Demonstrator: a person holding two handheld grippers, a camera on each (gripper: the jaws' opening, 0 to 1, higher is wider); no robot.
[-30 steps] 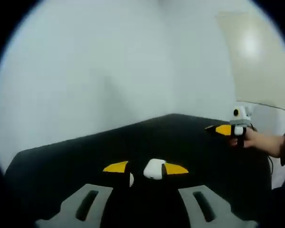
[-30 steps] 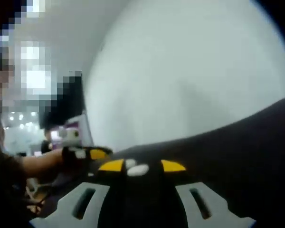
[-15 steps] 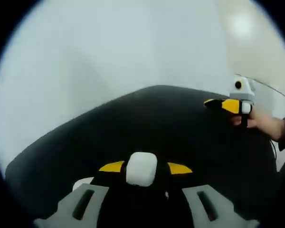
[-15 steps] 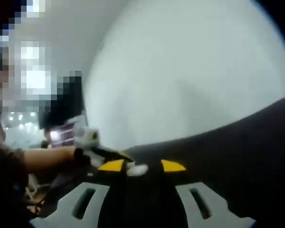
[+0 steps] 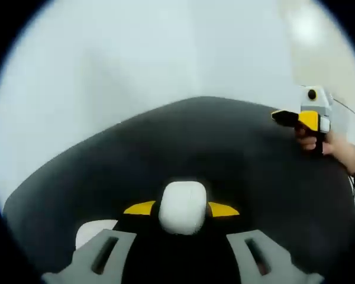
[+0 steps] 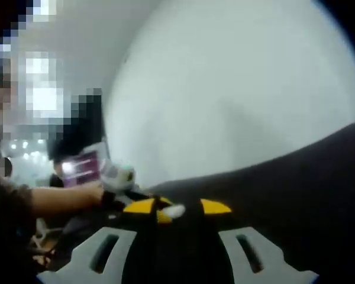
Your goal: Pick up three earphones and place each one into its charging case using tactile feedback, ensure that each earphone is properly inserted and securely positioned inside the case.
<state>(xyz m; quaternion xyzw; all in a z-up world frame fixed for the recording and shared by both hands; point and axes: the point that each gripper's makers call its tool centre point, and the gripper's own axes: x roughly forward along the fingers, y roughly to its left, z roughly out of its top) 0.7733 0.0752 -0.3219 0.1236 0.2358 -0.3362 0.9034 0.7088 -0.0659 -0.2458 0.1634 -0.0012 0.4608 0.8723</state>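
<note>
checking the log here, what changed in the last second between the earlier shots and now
In the left gripper view, the white charging case between the left gripper tips has grown larger and now sits squarely between them; whether gripped is unclear. The right gripper has shifted up and rightward there, though that camera moved too. The right gripper view is almost unchanged: a white earphone stays between its tips above the black table.

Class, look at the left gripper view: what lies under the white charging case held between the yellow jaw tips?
Under the charging case you see the black table; a white object lies to its left. The patch directly beneath the case is covered, so nothing can be read there.
</note>
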